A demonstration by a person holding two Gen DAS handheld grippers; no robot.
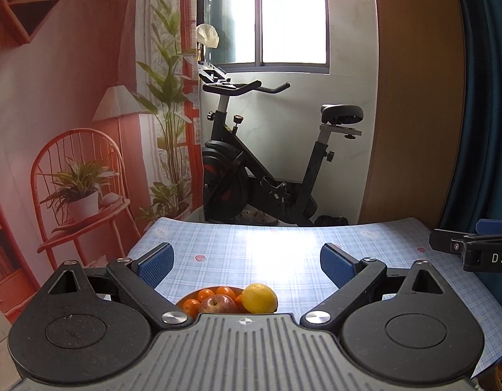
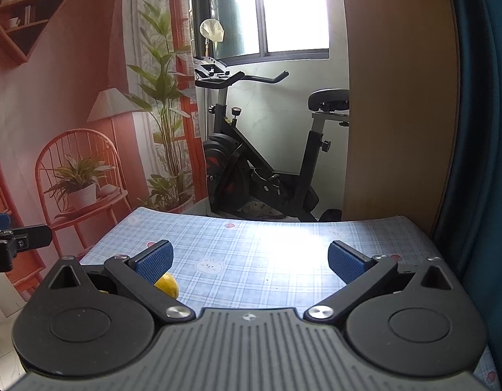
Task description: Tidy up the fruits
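Both grippers hover wide apart and empty above the checked surface (image 1: pixel 283 247). Under the left gripper (image 1: pixel 247 262), an orange bowl (image 1: pixel 186 299) holds an apple (image 1: pixel 217 304), small oranges (image 1: pixel 225 291) and a lemon (image 1: pixel 259 298). The right gripper (image 2: pixel 250 262) sees the lemon behind its left finger.

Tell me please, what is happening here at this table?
A person holds two grippers over a table with a blue checked cloth. Both the left gripper and the right gripper have their jaws wide open and hold nothing. Near the left one, a bowl contains small oranges and an apple, with a lemon at its edge. No fruit is grasped yet.
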